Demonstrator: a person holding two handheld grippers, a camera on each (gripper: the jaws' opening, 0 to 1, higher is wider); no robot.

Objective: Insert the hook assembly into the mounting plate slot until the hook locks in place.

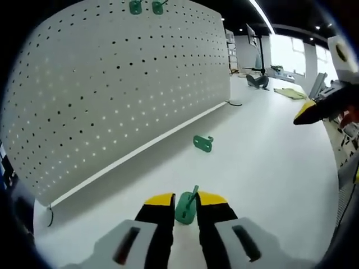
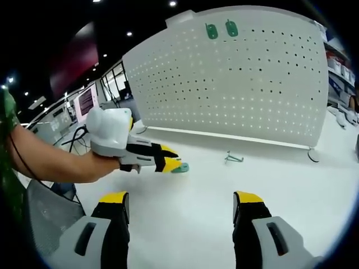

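Observation:
My left gripper (image 1: pixel 185 200) is shut on a green hook piece (image 1: pixel 187 208) just above the white table; in the right gripper view the same left gripper (image 2: pixel 175 163), held by a hand, carries the green hook piece (image 2: pixel 180 167). A second green hook (image 1: pixel 203 143) lies on the table near the pegboard's foot, seen as a small green hook (image 2: pixel 234 158) in the right gripper view. The white pegboard (image 1: pixel 112 84) stands upright, with two green hooks (image 1: pixel 146 7) mounted near its top edge, the same mounted hooks (image 2: pixel 221 29) showing high on the pegboard (image 2: pixel 235 84). My right gripper (image 2: pixel 179 203) is open and holds nothing; its yellow tip (image 1: pixel 307 112) enters from the right.
The white table (image 1: pixel 269 168) stretches wide in front of the pegboard. At the far end lie a dark tool (image 1: pixel 258 81) and a yellowish sheet (image 1: pixel 290 93). A person's forearm (image 2: pixel 50 162) reaches in from the left. Monitors (image 2: pixel 87 101) stand further back on the left.

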